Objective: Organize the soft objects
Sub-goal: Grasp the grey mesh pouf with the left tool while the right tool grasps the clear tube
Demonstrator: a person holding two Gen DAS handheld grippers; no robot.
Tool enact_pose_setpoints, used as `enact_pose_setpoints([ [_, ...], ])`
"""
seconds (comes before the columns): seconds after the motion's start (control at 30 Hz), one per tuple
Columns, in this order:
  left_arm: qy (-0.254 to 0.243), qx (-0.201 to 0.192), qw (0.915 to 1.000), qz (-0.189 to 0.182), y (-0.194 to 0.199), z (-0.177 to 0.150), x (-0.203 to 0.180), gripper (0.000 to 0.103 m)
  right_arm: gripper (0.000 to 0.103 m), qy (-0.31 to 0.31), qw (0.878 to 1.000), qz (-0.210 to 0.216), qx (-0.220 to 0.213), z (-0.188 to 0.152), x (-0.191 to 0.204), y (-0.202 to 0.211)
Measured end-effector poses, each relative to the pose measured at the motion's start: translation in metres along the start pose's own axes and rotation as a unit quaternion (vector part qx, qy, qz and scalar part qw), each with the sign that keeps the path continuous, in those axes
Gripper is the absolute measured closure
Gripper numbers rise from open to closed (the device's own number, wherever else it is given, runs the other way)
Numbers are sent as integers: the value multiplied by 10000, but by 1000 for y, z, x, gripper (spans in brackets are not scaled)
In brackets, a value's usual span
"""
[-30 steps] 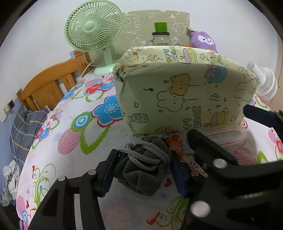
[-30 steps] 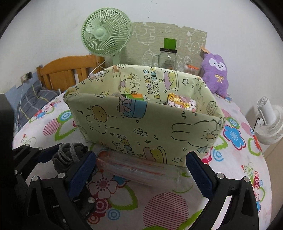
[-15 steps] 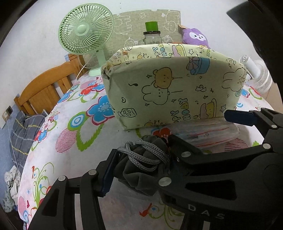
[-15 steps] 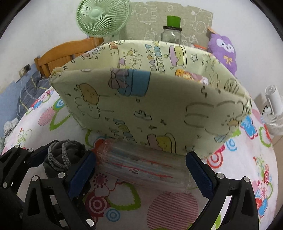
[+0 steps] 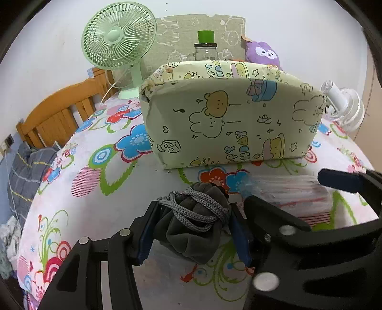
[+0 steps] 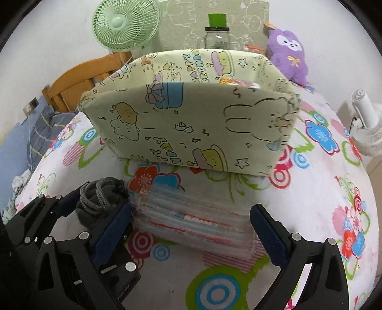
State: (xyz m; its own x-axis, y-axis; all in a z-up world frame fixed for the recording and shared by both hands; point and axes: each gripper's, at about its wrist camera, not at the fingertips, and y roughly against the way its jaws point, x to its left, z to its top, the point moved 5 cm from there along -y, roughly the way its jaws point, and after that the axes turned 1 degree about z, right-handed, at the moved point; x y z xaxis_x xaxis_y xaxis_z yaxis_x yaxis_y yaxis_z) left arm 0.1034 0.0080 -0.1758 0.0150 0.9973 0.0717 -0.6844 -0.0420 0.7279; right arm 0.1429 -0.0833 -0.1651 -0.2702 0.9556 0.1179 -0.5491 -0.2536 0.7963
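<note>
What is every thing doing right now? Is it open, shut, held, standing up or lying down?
left gripper: shut on the grey pouch.
grey pouch: held, drawstring pulled tight.
right gripper: open, fingers either side of the clear packet.
clear packet: lying flat on the tablecloth.
fabric box: upright, open on top.
green fan: standing; cannot tell if spinning.
glass jar: upright, lid on.
purple plush: sitting upright.

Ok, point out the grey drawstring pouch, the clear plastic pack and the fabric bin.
grey drawstring pouch (image 5: 191, 229): left wrist view, its body.
clear plastic pack (image 6: 193, 220): right wrist view, its top.
fabric bin (image 6: 191, 128): right wrist view, front wall.
</note>
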Motion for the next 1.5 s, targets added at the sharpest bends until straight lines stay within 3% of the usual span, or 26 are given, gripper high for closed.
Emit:
enact_pose_setpoints([
  [0.53, 47, -141, 9998, -133, 11, 1, -4, 44, 2, 96, 9994, -225, -228, -4, -4, 22],
  [0.83, -128, -32, 9998, -131, 11, -8, -18, 44, 3, 726, 9962, -357, -327, -5, -7, 24],
  [1.1, -281, -14, 9995, 115, 6, -9, -24, 44, 25, 915, 9958, 60, -29, -1, -15, 1],
  [1.37, -343, 29, 9993, 144, 8, -11, -24, 44, 35, 883, 9954, 333, 144, -8, -18, -2],
  [1.5, -421, -4, 9989, 224, 11, -14, -27, 44, 52, 782, 9961, 405, 89, -18, -14, 6],
])
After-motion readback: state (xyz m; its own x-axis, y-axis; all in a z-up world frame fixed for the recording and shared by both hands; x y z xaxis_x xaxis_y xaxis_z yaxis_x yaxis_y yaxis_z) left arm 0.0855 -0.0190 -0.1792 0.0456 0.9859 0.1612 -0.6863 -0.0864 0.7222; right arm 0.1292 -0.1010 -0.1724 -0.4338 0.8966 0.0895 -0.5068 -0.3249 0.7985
